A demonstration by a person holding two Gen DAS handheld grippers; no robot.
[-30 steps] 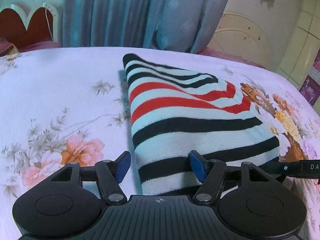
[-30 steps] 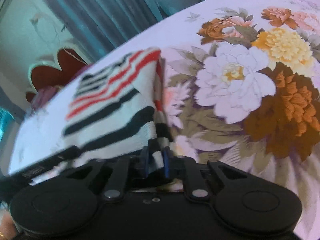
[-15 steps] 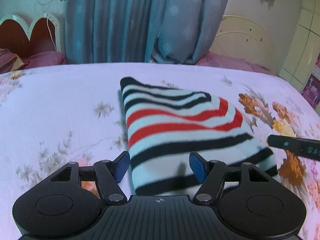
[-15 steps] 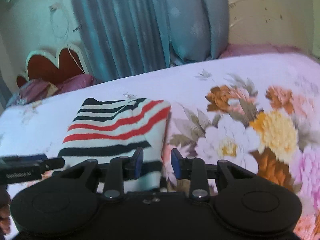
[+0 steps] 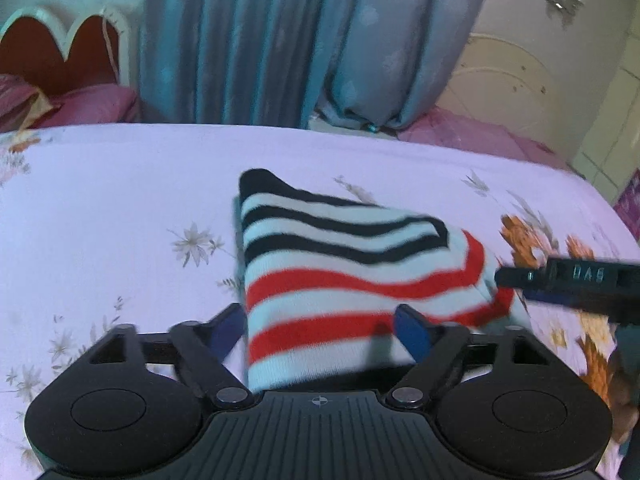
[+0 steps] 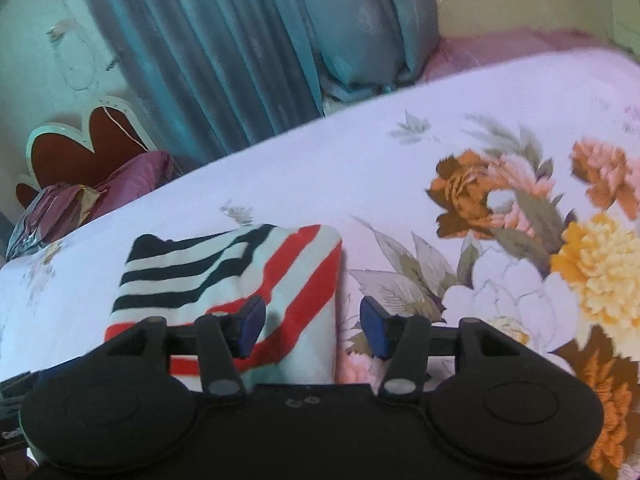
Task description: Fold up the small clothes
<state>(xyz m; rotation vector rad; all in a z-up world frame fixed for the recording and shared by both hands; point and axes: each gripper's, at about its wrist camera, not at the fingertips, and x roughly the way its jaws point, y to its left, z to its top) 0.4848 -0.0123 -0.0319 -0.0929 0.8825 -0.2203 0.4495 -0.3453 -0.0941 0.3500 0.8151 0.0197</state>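
A small folded garment (image 5: 344, 276) with white, black and red stripes lies on the flowered bedsheet (image 5: 120, 208). My left gripper (image 5: 320, 330) is open, its blue pads on either side of the garment's near edge, holding nothing. My right gripper (image 6: 312, 328) is open over the garment's right near corner (image 6: 296, 292), with nothing between its pads. The right gripper's finger (image 5: 568, 280) shows in the left wrist view at the garment's right edge.
Blue curtains (image 5: 260, 40) hang behind the bed. A red and white headboard (image 5: 60, 48) and pink pillows (image 5: 80, 104) stand at the far left. Large printed flowers (image 6: 560, 240) cover the sheet on the right.
My right gripper has let go of the garment's edge and opened. Both grippers have pulled back and risen, so the garment lies folded on the sheet by itself.
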